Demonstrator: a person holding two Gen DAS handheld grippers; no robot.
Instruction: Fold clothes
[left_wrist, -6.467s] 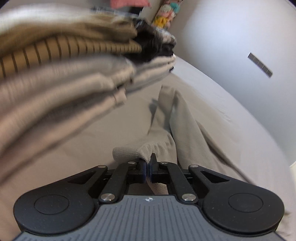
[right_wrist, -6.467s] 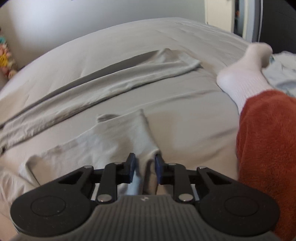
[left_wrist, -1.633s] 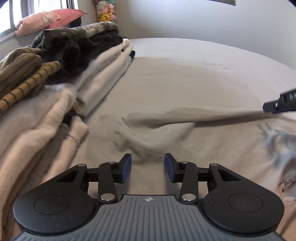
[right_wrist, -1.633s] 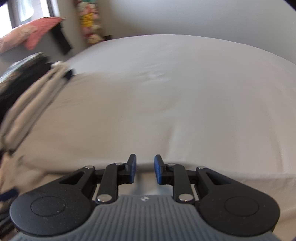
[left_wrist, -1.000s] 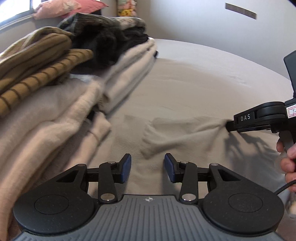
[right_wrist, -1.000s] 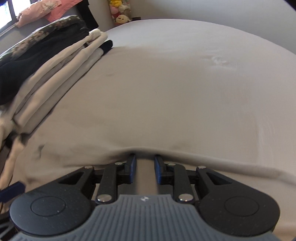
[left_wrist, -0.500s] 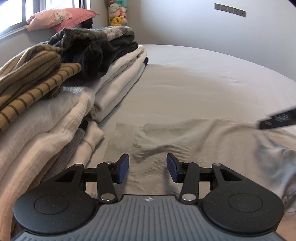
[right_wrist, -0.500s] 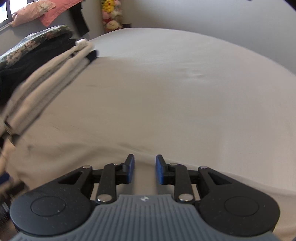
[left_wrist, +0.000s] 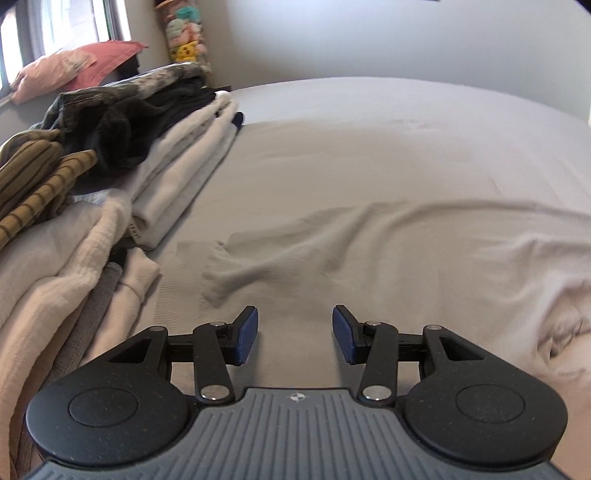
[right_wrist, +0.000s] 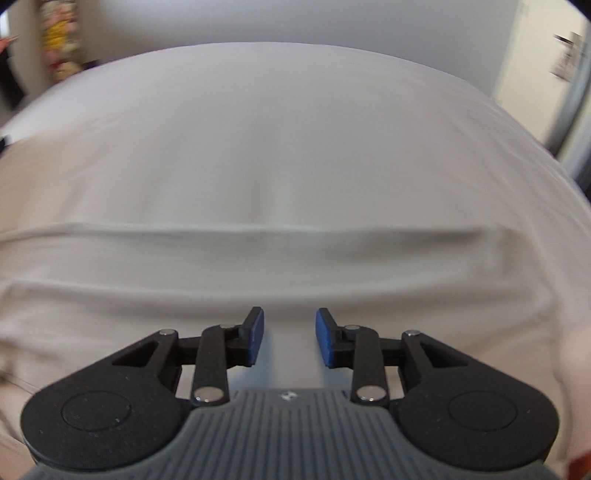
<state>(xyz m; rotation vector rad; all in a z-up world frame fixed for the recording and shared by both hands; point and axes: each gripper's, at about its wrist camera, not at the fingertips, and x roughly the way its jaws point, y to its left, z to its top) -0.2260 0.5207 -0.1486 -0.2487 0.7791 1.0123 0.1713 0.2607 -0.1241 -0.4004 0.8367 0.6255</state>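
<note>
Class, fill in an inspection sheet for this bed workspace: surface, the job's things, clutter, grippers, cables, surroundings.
Surface: bed sheet, pale grey, lightly creased.
Job's things: beige garment spread flat on the bed, wrinkled at its left end; folded stacks along the left side.
Clutter: dark crumpled clothes and striped brown garment piled on the stacks.
Grippers: left hand-held gripper open, nothing between the pads; right hand-held gripper opening, over the garment, not gripping it.
Cables: nothing seen.
Surroundings: pink pillow by the window, plush toys in the corner, plain wall.
</note>
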